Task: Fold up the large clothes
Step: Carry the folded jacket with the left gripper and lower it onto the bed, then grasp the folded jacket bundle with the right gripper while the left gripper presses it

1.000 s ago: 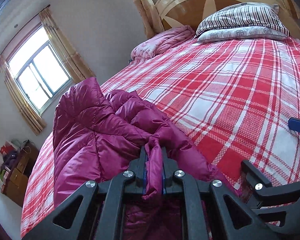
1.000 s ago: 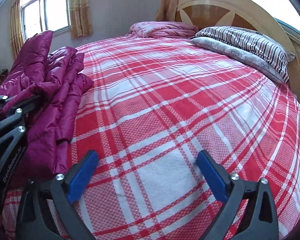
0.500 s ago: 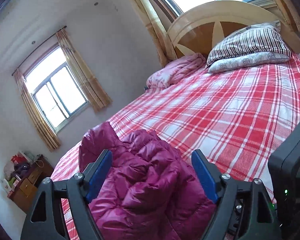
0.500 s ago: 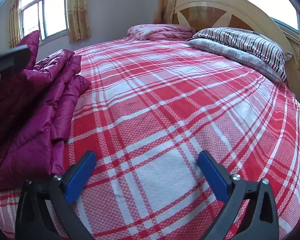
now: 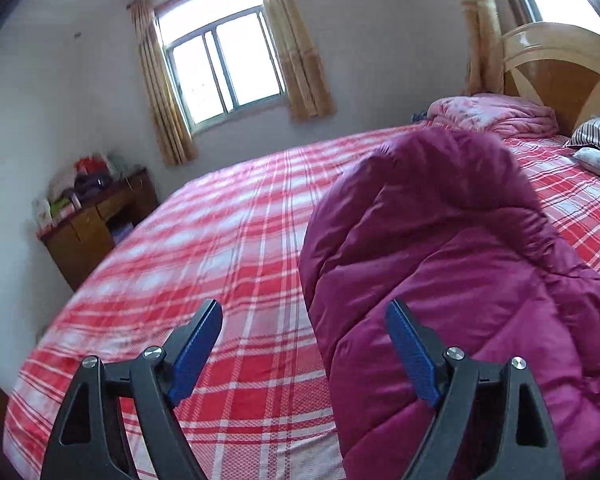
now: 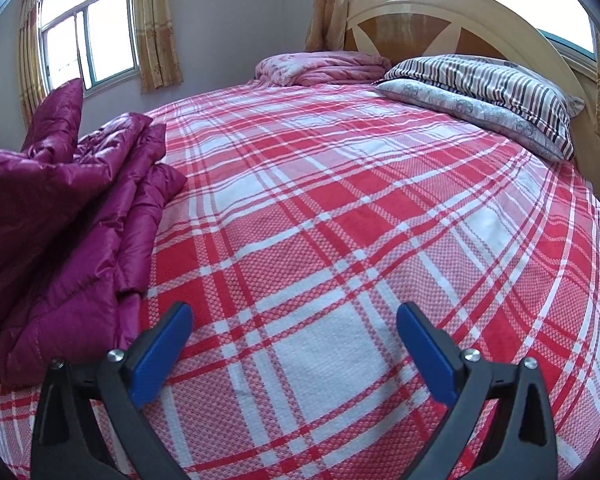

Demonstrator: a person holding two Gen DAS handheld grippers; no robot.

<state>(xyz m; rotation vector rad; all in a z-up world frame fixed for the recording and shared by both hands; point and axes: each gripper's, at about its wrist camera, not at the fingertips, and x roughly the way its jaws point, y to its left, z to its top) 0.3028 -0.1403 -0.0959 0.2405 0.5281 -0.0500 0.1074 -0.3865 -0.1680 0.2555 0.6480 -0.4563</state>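
A magenta puffer jacket (image 5: 440, 264) lies bunched in a folded heap on the red and white plaid bed (image 5: 220, 248). My left gripper (image 5: 304, 328) is open and empty, held above the bed at the jacket's left edge, its right finger over the jacket. In the right wrist view the jacket (image 6: 68, 216) lies at the left of the bed (image 6: 340, 240). My right gripper (image 6: 294, 328) is open and empty above bare bedspread, to the right of the jacket.
A folded pink quilt (image 6: 324, 68) and striped pillows (image 6: 484, 88) lie by the wooden headboard (image 6: 440, 20). A wooden cabinet (image 5: 96, 220) with clutter stands left of the bed, under a curtained window (image 5: 220, 68).
My left gripper was shut on a fold of the jacket, has let go and opened, and has swung left to the jacket's left edge. The right gripper has hardly moved.
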